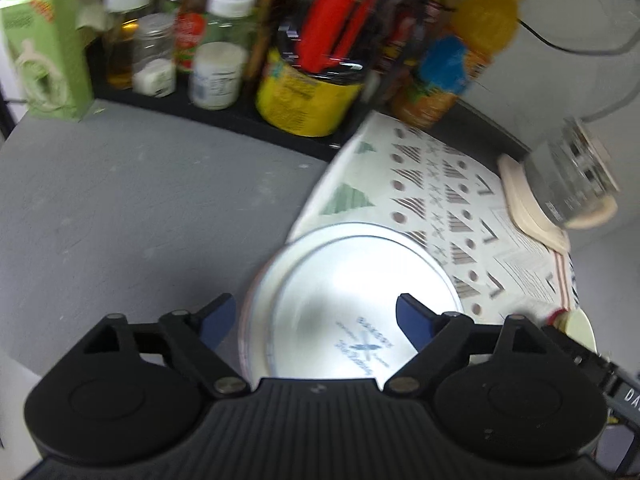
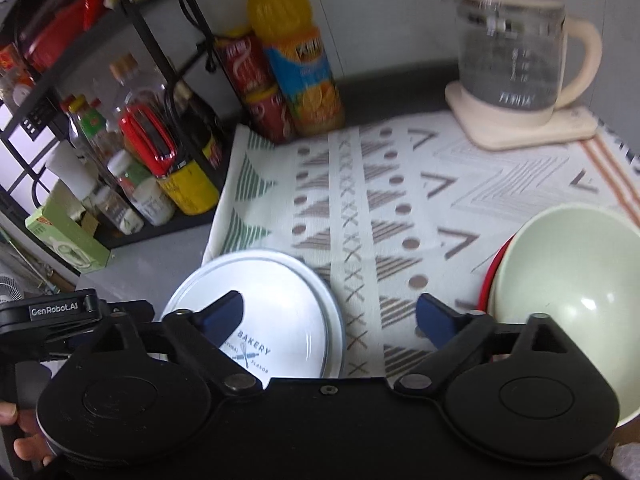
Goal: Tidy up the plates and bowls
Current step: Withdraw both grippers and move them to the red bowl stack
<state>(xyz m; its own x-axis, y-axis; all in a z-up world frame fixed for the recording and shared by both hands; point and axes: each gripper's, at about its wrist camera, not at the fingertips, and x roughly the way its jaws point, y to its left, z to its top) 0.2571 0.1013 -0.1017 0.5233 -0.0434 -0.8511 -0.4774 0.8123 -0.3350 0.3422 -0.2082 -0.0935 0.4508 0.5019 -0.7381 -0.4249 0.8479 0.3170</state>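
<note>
A white plate [image 1: 352, 300] printed with a bakery logo lies on top of another plate, at the left edge of a patterned cloth [image 1: 440, 200]. My left gripper [image 1: 320, 320] hovers over it, open, with nothing between its blue pads. In the right wrist view the same plate [image 2: 280, 304] sits low and left, under the left finger of my right gripper [image 2: 330, 316], which stands open and holds nothing. A pale green bowl [image 2: 572, 280] rests inside a red-rimmed dish [image 2: 490, 276] at the right edge. The other gripper's body [image 2: 52, 314] shows at far left.
A black rack [image 2: 132, 32] with bottles, jars and a yellow can [image 1: 304, 96] lines the back. An orange juice bottle [image 2: 296, 64] and red cans [image 2: 256, 88] stand by the wall. A glass kettle [image 2: 516, 56] on its cream base sits at the cloth's far right. Grey counter [image 1: 140, 200] lies left.
</note>
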